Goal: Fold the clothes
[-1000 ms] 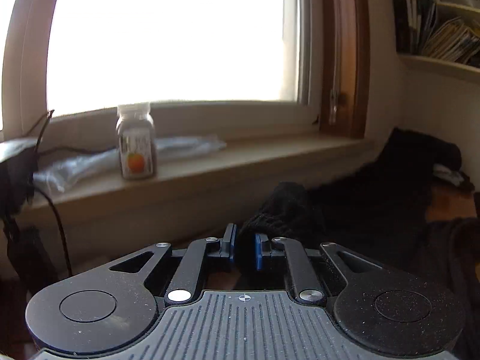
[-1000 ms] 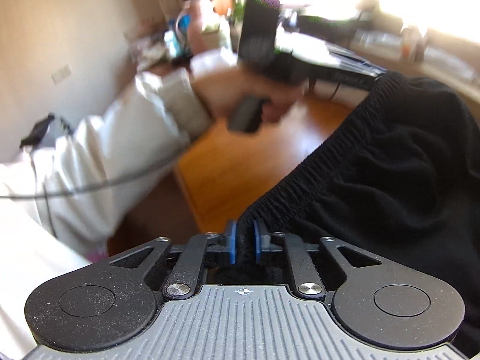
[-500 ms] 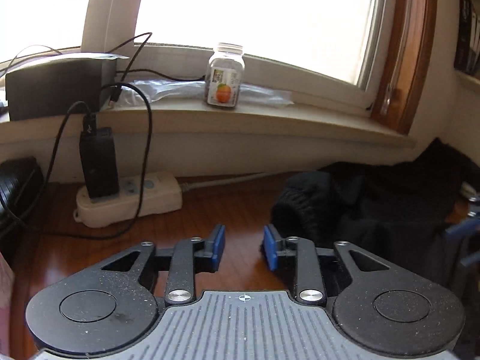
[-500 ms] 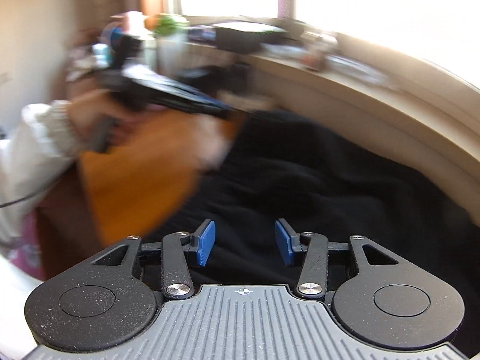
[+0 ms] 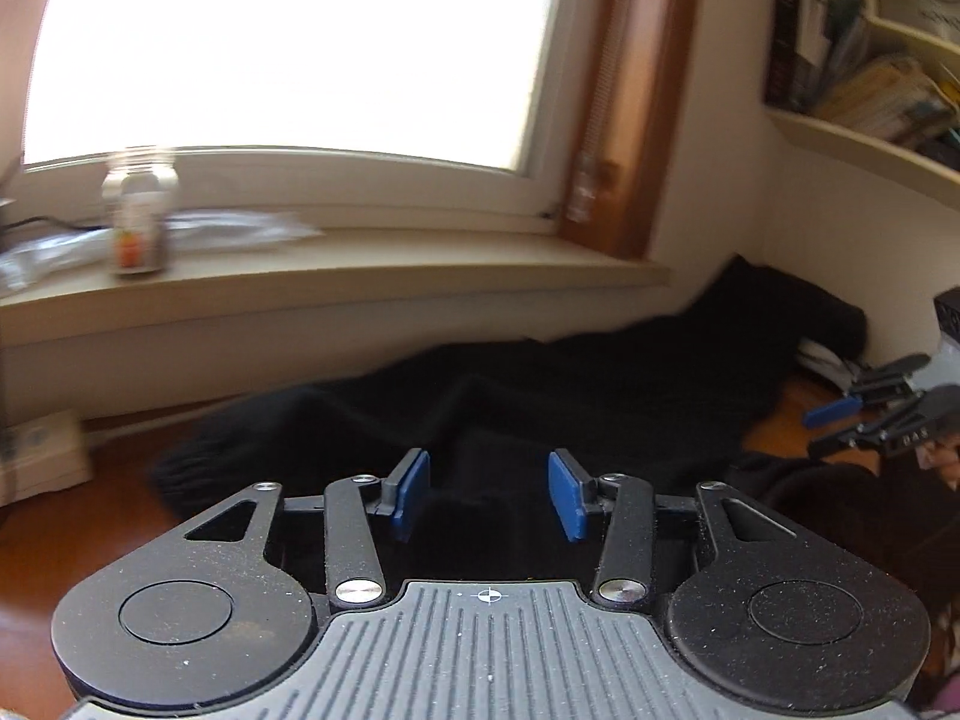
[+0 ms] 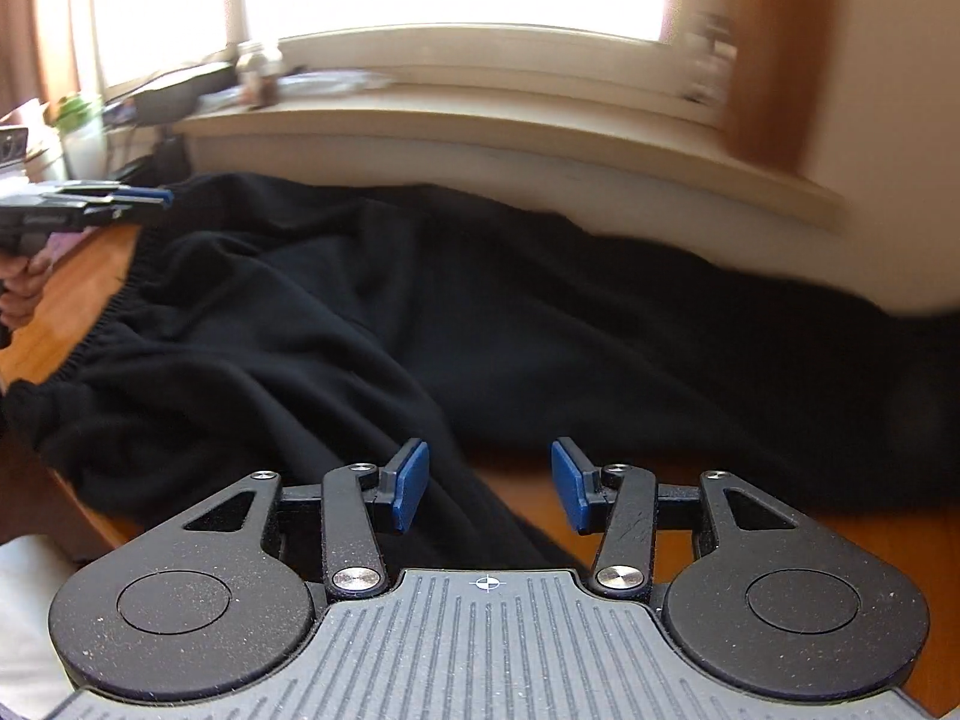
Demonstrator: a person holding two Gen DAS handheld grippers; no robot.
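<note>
Both sets of tongs are spread wide and carrying nothing. The left tongs [image 5: 489,495] hover low over the black garment [image 6: 480,324], their blue pads apart with dark cloth showing between them but not pinched. The right tongs [image 6: 489,486] hang over the near edge, one pad above fabric, the other above bare wood of the surface [image 6: 780,534].

The garment lies sprawled across the wooden surface under the windowsill [image 6: 480,126], rumpled, with deep creases running through it and its ribbed elastic waistband [image 6: 114,306] curling at the left end. It looks spread rather than neatly stacked; whether it is partway through folding or lying loose cannot be settled from here.

Risks: the cloth is dark and bunched, so layers are hard to tell apart, and a pinch could catch two thicknesses or only a wrinkle, dragging the whole piece askew. The far edge crowds the wall below the sill, leaving little room to pull it flat. A lift from one side alone would likely let the heavy fabric slide off the near edge. The bottle [image 5: 135,213] on the sill stands clear of the cloth.
</note>
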